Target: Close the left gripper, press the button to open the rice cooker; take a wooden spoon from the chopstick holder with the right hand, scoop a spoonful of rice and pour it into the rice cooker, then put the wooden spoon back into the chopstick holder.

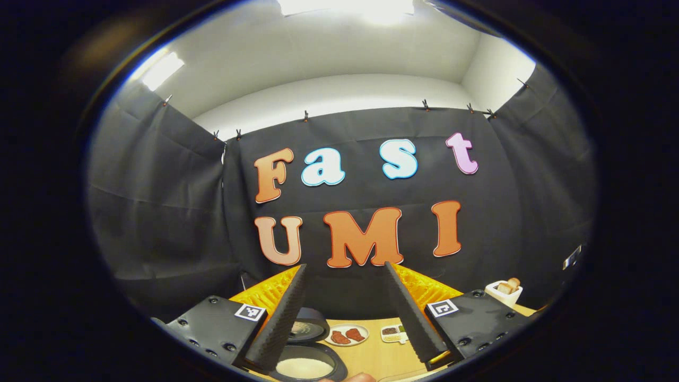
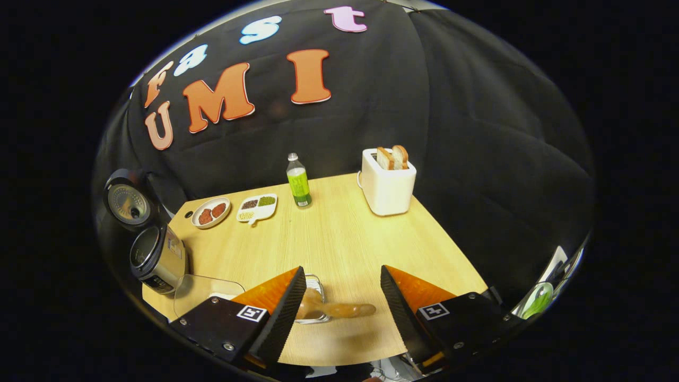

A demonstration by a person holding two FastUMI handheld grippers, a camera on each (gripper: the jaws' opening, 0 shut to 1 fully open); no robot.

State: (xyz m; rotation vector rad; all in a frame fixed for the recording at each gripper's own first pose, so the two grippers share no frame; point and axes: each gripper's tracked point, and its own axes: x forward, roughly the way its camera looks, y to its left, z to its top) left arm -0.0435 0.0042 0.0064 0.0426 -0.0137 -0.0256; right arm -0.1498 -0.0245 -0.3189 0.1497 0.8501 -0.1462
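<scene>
- The left gripper (image 1: 345,313) is hovering with its fingers apart, holding nothing, over the open rice cooker (image 1: 306,366) at the table's left.
- The right gripper (image 2: 342,313) is likewise hanging spread above the wooden spoon (image 2: 339,309), which is lying in a wire holder (image 2: 316,300) near the front edge.
- A bottle (image 2: 298,181), a toaster (image 2: 387,183) and two plates (image 2: 211,211) are standing farther back.

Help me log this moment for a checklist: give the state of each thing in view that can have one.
Rice cooker: lid up, pot open.
Wooden spoon: resting in the chopstick holder, handle sticking out, not gripped.
Toaster: two bread slices standing up in the slots.
Bottle: upright, capped, green liquid inside.
Left tongs: open, holding nothing.
Right tongs: open, either side of the spoon.
</scene>
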